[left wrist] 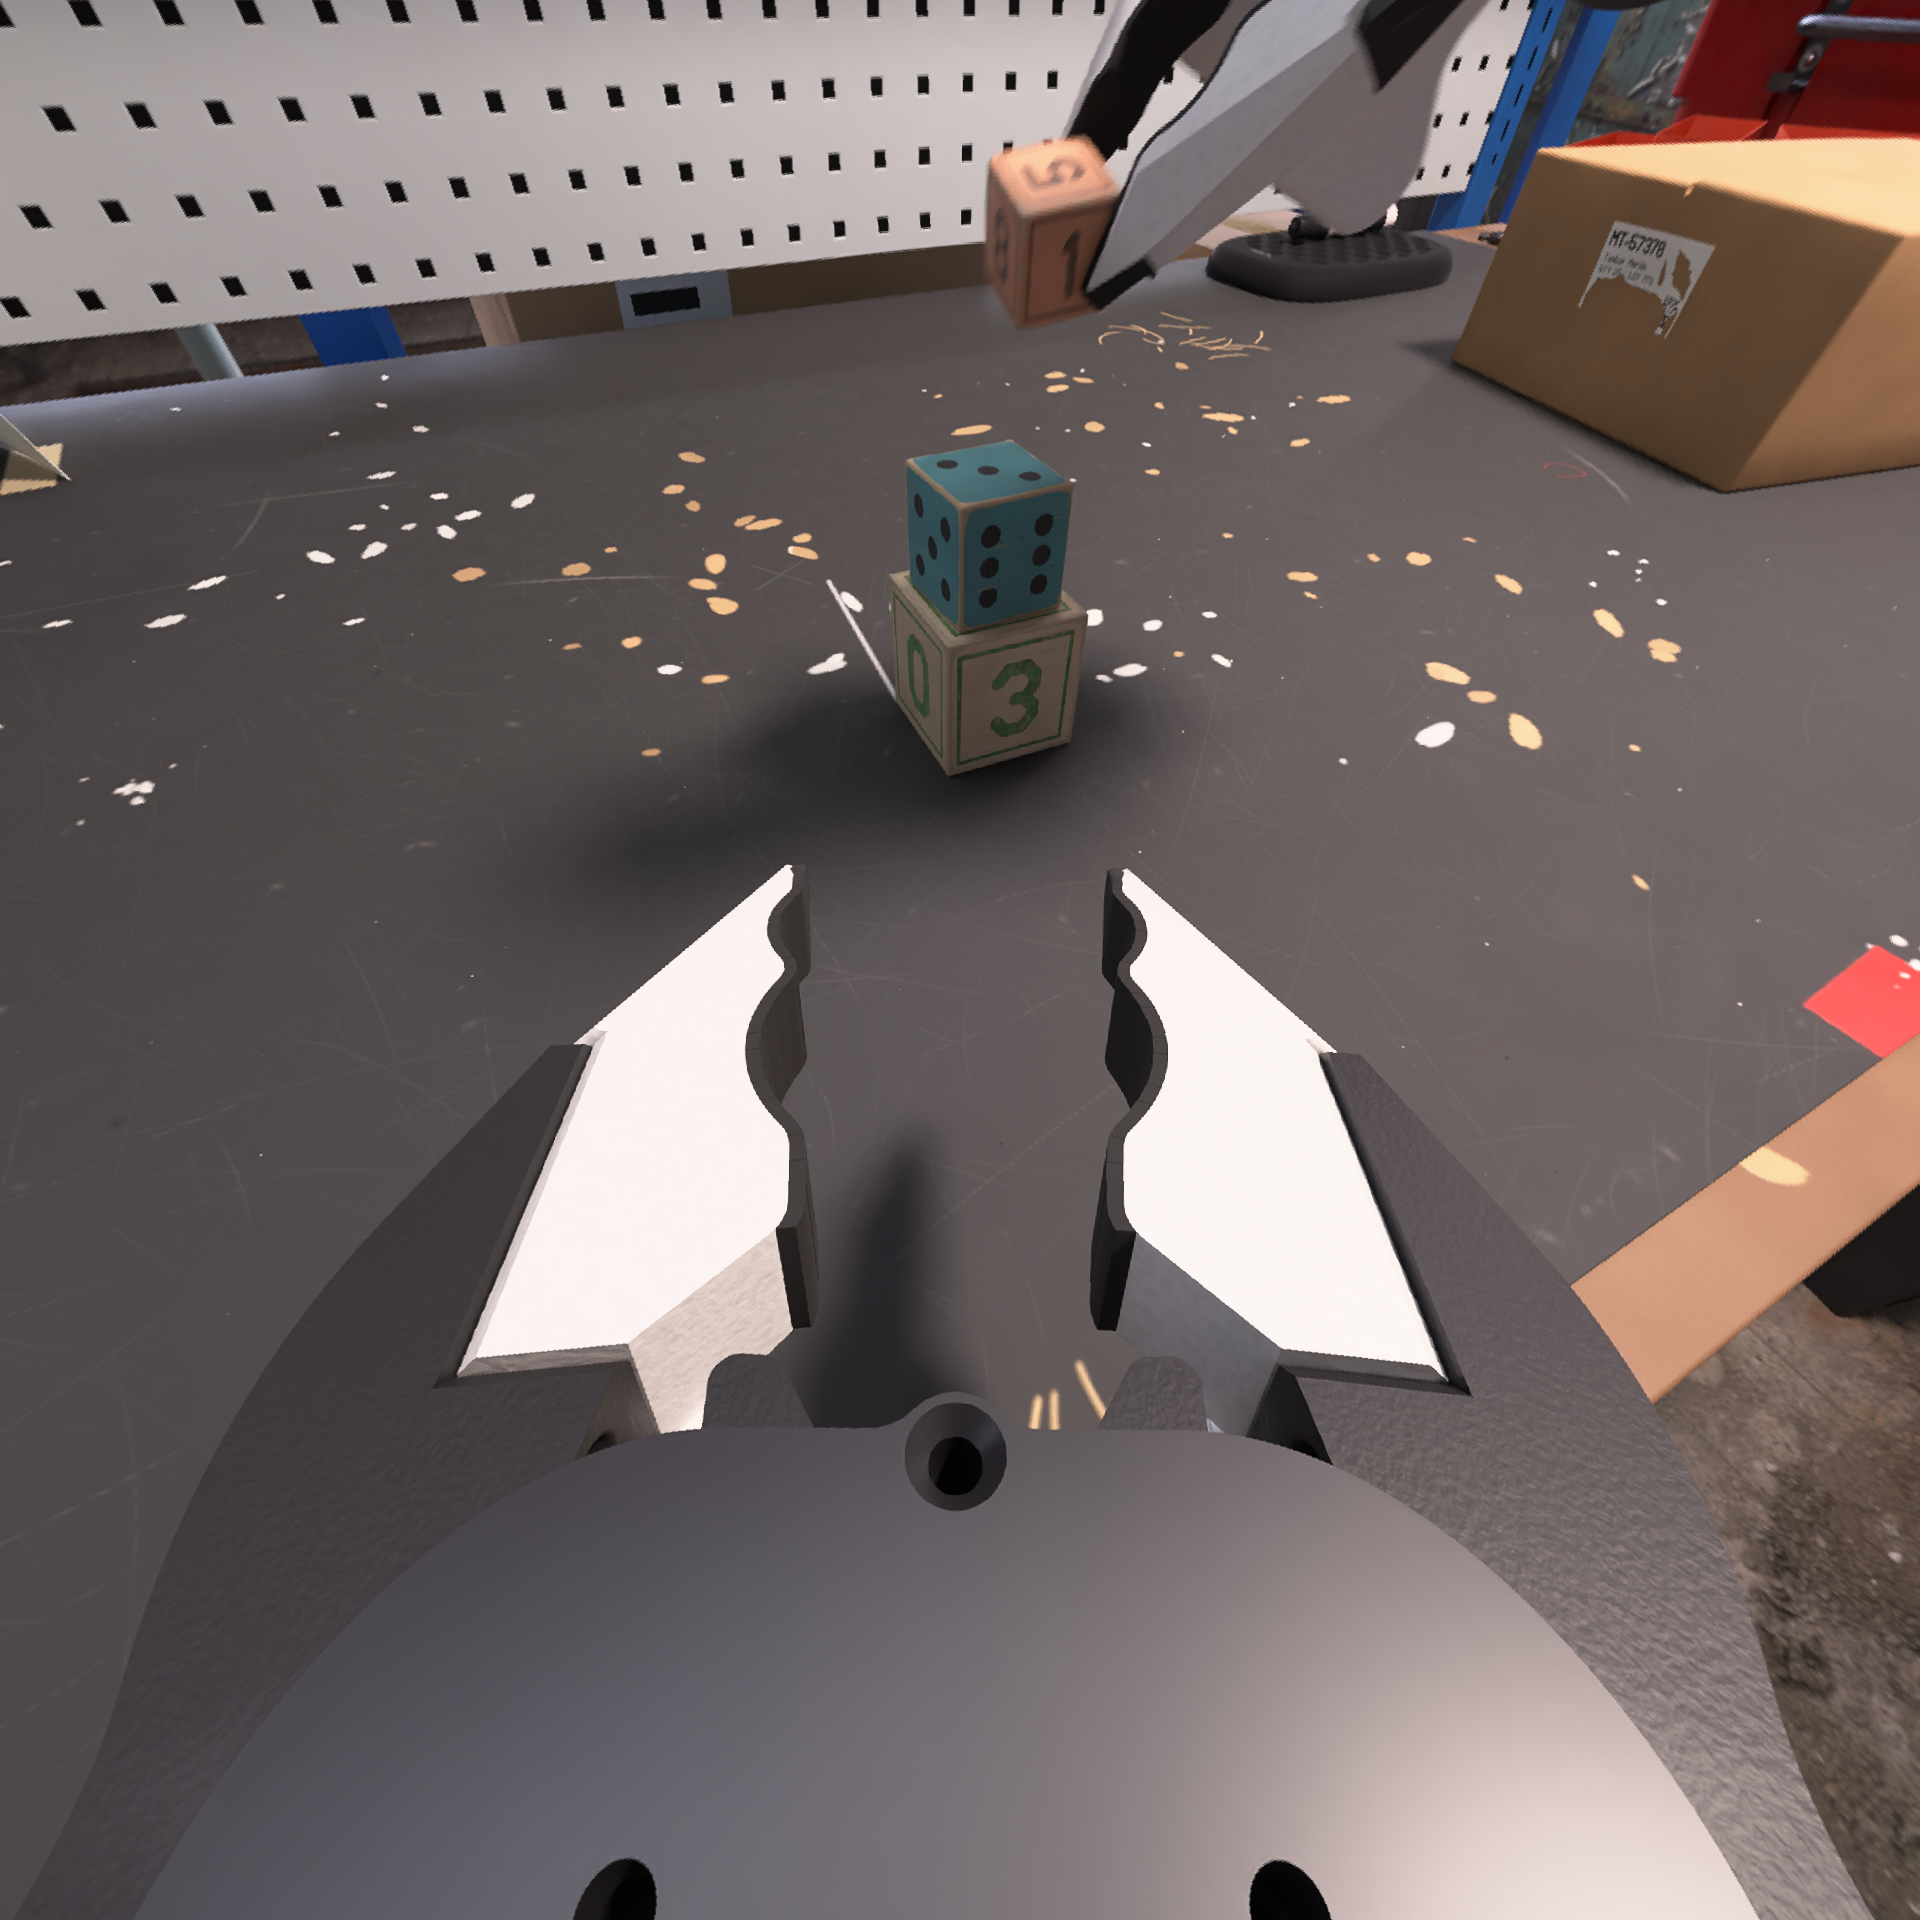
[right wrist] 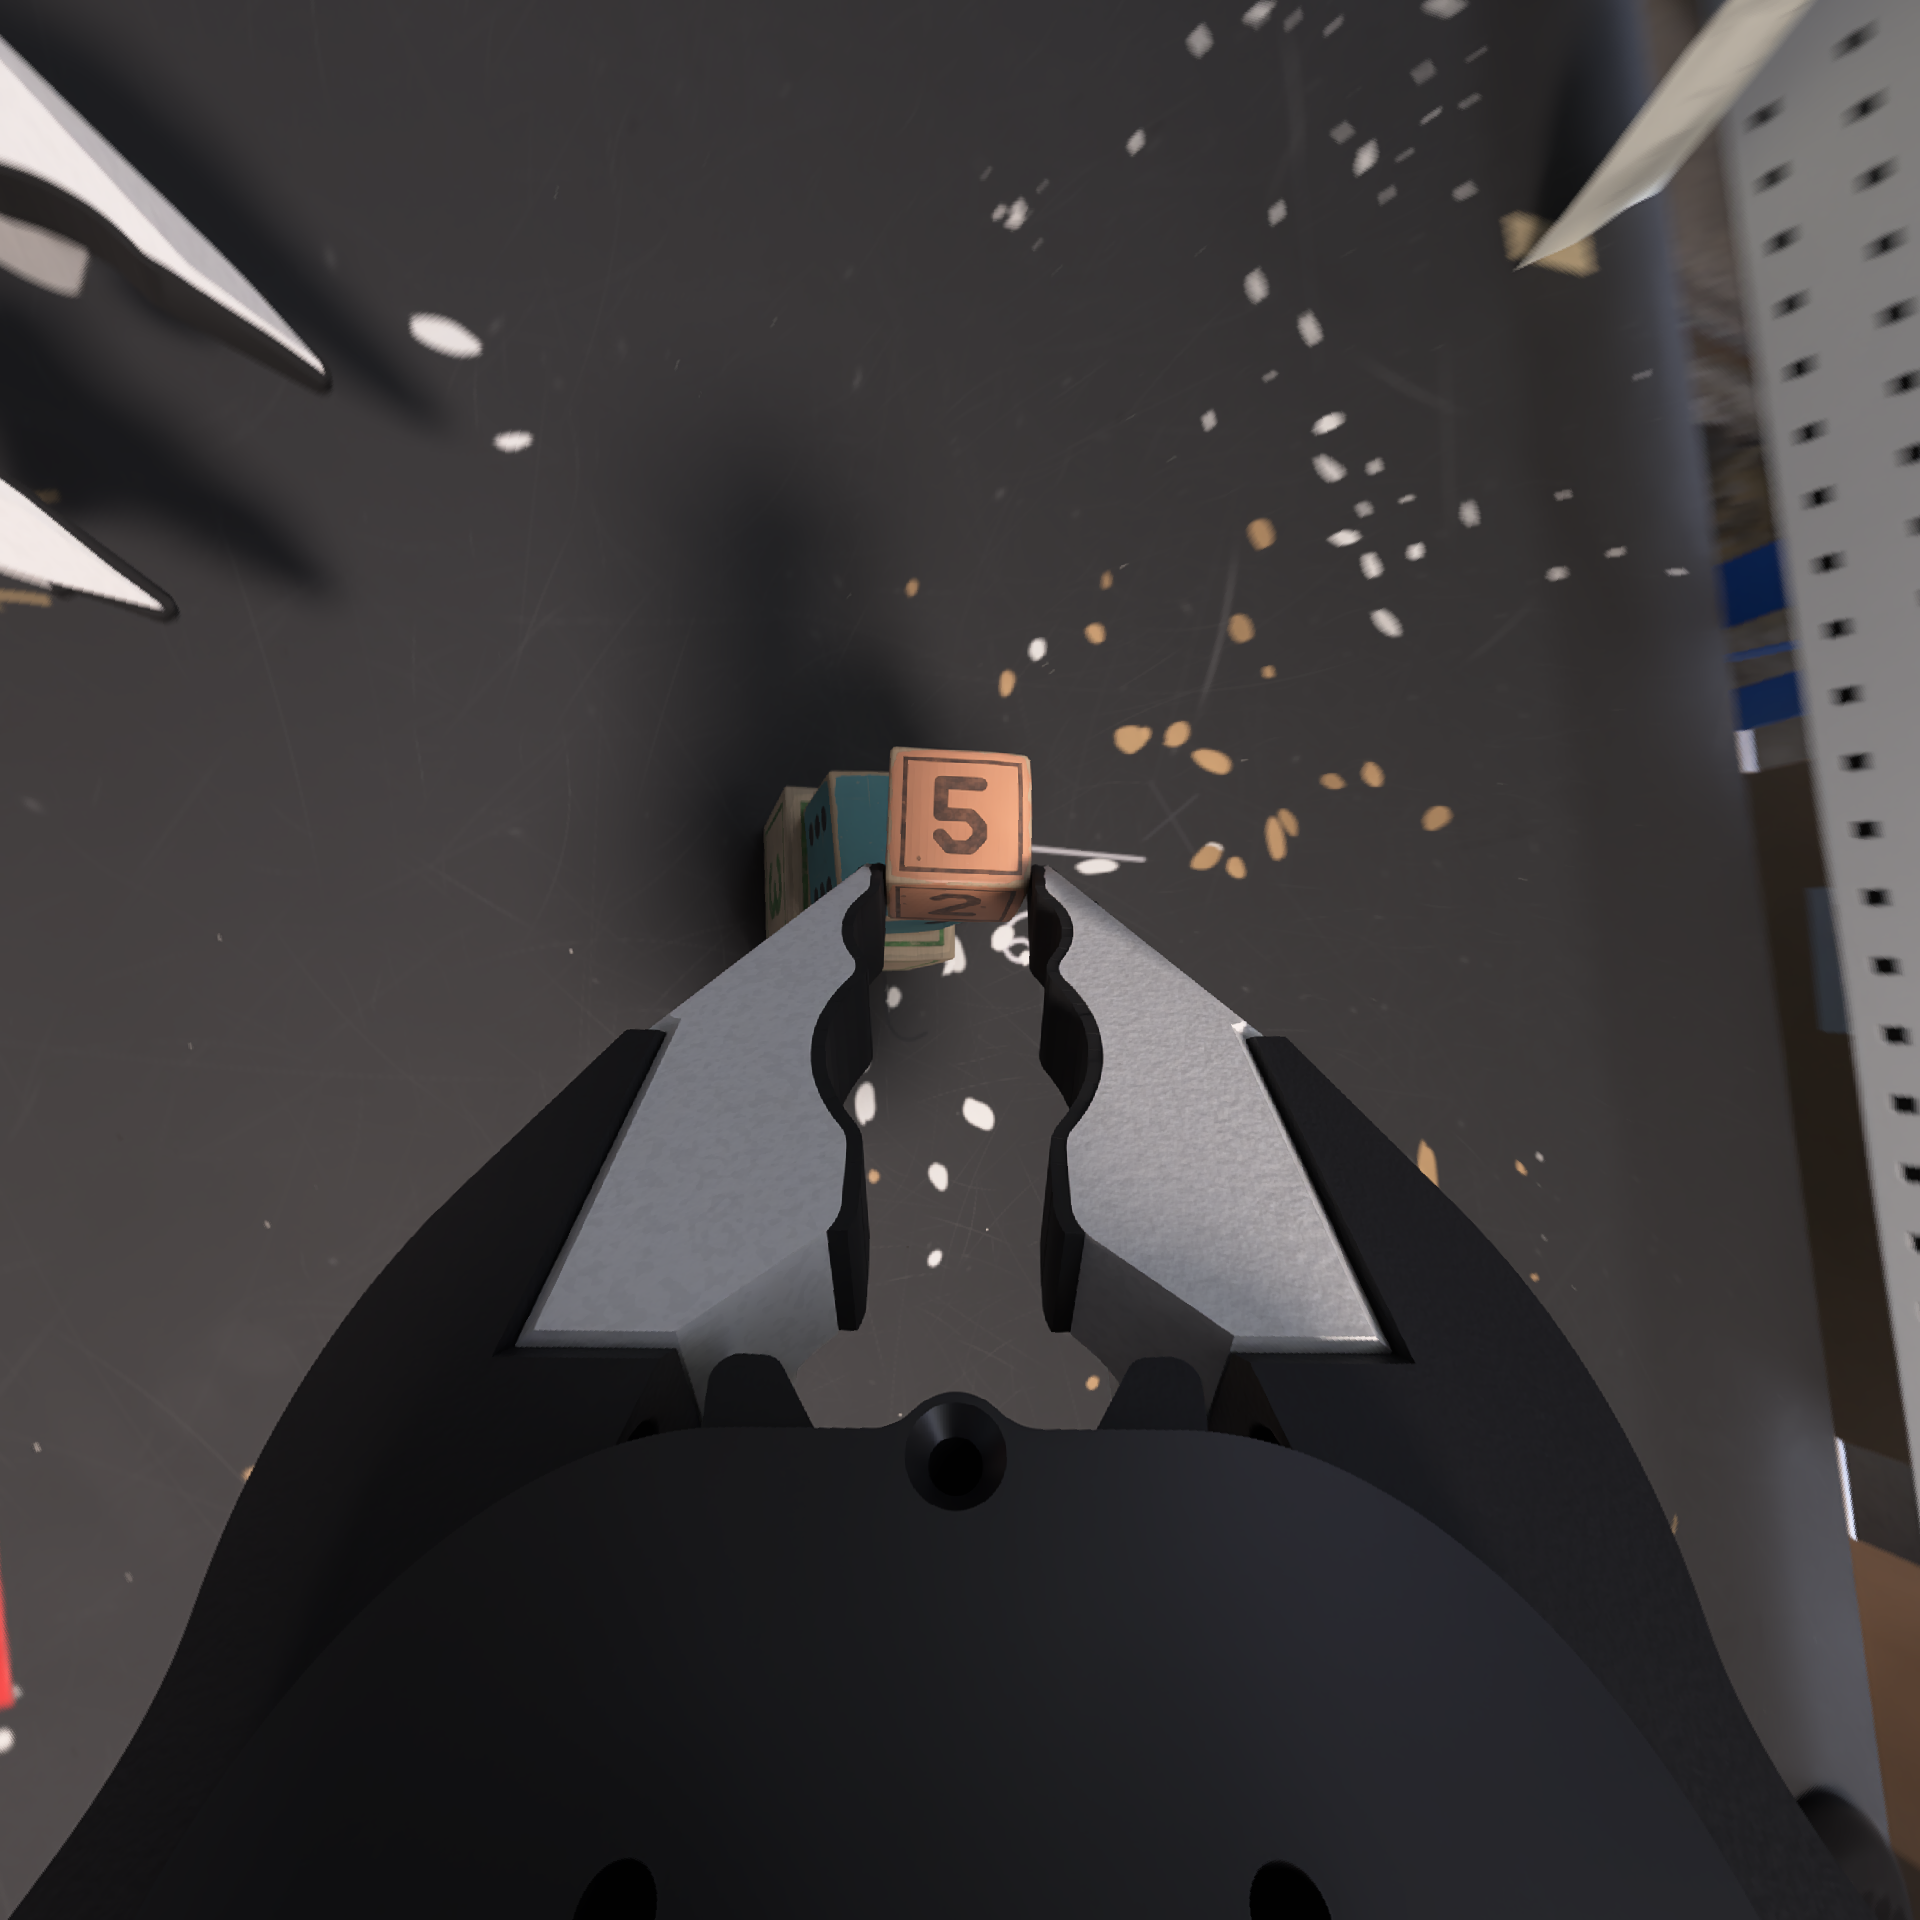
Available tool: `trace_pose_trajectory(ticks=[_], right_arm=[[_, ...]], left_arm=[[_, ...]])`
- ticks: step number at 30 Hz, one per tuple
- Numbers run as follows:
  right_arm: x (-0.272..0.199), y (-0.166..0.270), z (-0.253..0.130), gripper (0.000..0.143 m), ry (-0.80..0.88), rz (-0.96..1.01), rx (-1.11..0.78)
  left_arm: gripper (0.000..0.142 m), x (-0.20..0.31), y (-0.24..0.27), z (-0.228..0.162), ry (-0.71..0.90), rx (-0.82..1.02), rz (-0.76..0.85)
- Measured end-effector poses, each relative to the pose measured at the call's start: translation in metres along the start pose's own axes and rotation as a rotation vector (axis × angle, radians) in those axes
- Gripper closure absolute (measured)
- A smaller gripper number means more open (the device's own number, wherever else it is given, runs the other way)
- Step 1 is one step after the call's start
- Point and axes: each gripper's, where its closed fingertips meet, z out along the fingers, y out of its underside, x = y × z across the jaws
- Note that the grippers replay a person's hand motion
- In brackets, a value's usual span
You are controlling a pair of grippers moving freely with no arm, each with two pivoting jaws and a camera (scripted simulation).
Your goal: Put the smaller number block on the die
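Observation:
A teal die (left wrist: 987, 535) sits on a pale wooden number block with green print (left wrist: 987, 686) on the dark table. My right gripper (right wrist: 954, 883) is shut on a smaller orange number block (right wrist: 958, 831) and holds it in the air; in the left wrist view the orange block (left wrist: 1044, 234) hangs high above and behind the stack, with the right gripper (left wrist: 1091, 281) on it. From the right wrist view the die (right wrist: 842, 831) and the pale block (right wrist: 914, 943) lie below, partly hidden by the orange block. My left gripper (left wrist: 954, 883) is open and empty, short of the stack.
A cardboard box (left wrist: 1714, 301) stands at the back right. A white pegboard wall (left wrist: 468, 156) runs along the back. A dark round base (left wrist: 1330, 260) sits behind. The table edge (left wrist: 1714, 1236) is at the right, with a red patch (left wrist: 1870, 997) near it. The left gripper's fingers (right wrist: 156, 270) show at upper left.

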Motion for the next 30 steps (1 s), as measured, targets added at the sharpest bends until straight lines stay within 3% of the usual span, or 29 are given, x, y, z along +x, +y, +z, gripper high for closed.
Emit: trace_pose_trajectory(ticks=[13, 19, 24, 27, 30], right_arm=[[-0.007, 0.016, 0.037, 0.116, -0.17, 0.048, -0.016], [-0.003, 0.013, 0.033, 0.1, -0.182, 0.085, 0.029], [0.001, -0.008, -0.019, 0.098, -0.037, 0.111, 0.175], [-0.003, -0.016, -0.061, 0.098, 0.185, 0.145, 0.279], [-0.012, -0.005, -0.092, 0.097, 0.391, 0.326, 0.341]], left_arm=[[0.086, 0.002, 0.015, 0.003, 0.032, -0.059, -0.002], [0.086, 0.006, 0.016, 0.003, 0.042, -0.064, 0.002], [0.086, 0.008, 0.015, 0.003, 0.045, -0.062, 0.005], [0.086, 0.007, 0.015, 0.003, 0.043, -0.058, 0.005], [0.086, 0.005, 0.015, 0.004, 0.039, -0.058, -0.009]])
